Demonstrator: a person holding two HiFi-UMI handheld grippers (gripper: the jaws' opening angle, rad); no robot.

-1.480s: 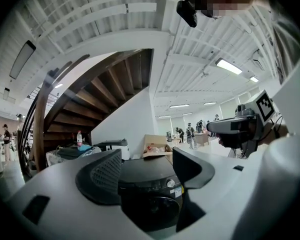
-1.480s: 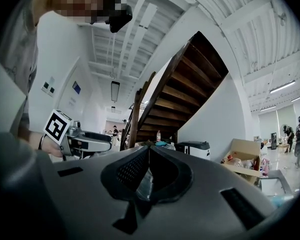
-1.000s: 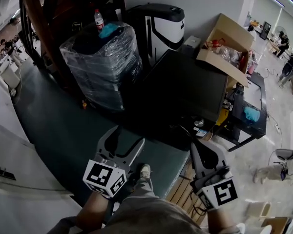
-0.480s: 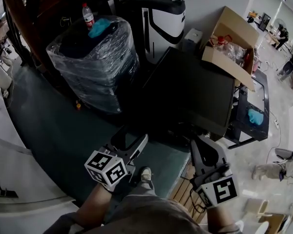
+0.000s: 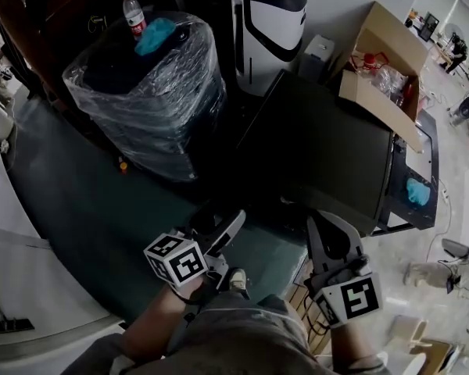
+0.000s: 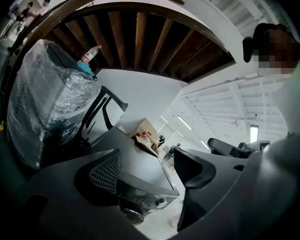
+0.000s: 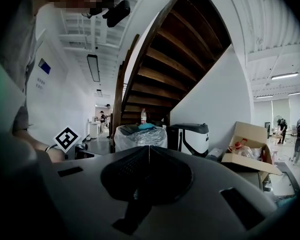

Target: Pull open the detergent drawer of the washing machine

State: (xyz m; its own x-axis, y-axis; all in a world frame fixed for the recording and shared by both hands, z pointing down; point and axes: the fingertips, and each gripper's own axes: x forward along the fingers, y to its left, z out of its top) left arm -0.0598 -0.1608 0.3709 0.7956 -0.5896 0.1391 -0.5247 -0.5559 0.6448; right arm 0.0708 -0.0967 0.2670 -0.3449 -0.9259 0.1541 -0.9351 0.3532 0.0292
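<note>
- The 2 grippers have come nearer the dark washing machine (image 5: 320, 151); the left gripper (image 5: 221, 226) has rolled onto its side.
- Its claw is spread, has just been opening, and holds nothing.
- The right gripper (image 5: 328, 225) has its claw pressed together, empty.
- The detergent drawer cannot be picked out: the front panel (image 6: 140, 204) is hidden in the head view and small and dim elsewhere.

Dim underexposed foreground, bright ceiling strip lights, heavy fisheye warping, dark vignetted corners

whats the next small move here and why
Probably ease the left gripper forward toward the front panel of the washer: its jaws stand apart, just having opened further, with nothing between them, and the panel lies ahead, untouched.
</note>
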